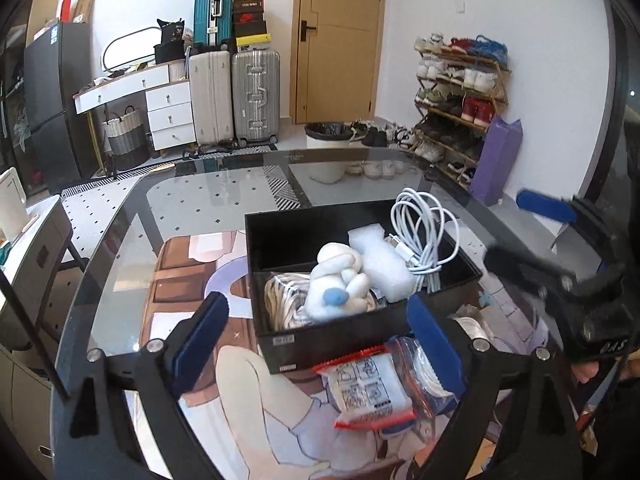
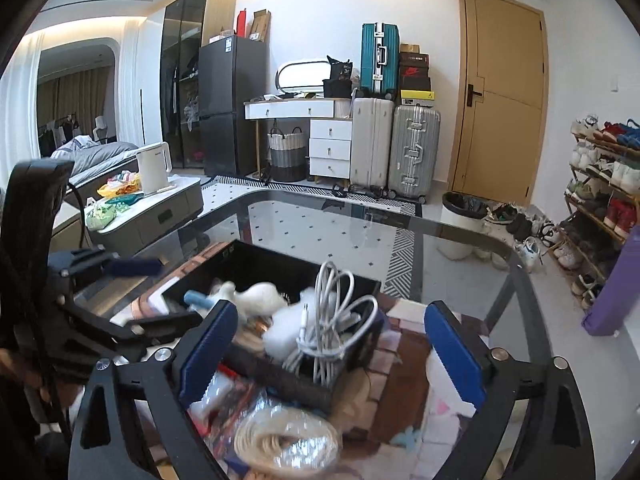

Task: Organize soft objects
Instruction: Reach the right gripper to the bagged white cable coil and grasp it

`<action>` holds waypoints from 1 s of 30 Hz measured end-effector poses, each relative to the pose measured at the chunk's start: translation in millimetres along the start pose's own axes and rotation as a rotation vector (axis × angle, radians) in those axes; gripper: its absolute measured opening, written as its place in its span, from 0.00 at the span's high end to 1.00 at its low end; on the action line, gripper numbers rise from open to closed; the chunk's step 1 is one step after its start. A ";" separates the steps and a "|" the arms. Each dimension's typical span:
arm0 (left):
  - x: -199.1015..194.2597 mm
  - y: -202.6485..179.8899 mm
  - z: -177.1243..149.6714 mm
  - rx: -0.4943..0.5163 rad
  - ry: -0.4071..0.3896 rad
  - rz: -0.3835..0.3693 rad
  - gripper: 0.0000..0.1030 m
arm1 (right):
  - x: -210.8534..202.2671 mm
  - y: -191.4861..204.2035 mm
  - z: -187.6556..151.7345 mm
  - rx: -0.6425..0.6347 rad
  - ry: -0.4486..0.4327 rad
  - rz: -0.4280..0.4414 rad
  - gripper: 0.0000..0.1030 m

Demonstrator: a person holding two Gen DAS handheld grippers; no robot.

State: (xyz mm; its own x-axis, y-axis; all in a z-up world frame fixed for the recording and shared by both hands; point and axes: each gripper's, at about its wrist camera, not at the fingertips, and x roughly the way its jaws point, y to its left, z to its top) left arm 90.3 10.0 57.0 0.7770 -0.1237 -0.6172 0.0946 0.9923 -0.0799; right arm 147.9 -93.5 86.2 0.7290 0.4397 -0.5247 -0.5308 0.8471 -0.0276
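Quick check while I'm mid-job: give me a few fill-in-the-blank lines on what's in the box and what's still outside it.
1. The white cable lies coiled inside the black ____.
2. The plush toy in the box is white with a ____ spot.
3. The red-edged packet lies outside the box, on the ____ table.
4. Both the left gripper and the right gripper are ____.

Missing words: box; blue; glass; open

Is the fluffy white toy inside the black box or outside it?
Inside. The white plush toy sits within the black box, beside the foam piece and coiled white cable.
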 end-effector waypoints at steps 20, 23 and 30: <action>-19.3 9.4 -26.5 -0.015 -0.039 0.067 0.00 | -15.3 0.3 -32.5 0.109 0.125 0.089 0.01; -16.1 11.1 -25.6 -0.027 -0.035 0.068 0.00 | -11.2 1.5 -34.7 0.102 0.152 0.081 0.01; -7.8 7.9 -28.6 -0.013 -0.012 0.071 0.00 | 9.4 3.2 -45.0 0.119 0.234 0.086 0.01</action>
State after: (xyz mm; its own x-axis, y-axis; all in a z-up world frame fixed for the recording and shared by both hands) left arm 67.2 18.6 38.8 0.7891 -0.0530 -0.6119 0.0309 0.9984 -0.0467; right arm 133.6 -100.1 42.9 0.5565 0.4426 -0.7031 -0.5219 0.8447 0.1187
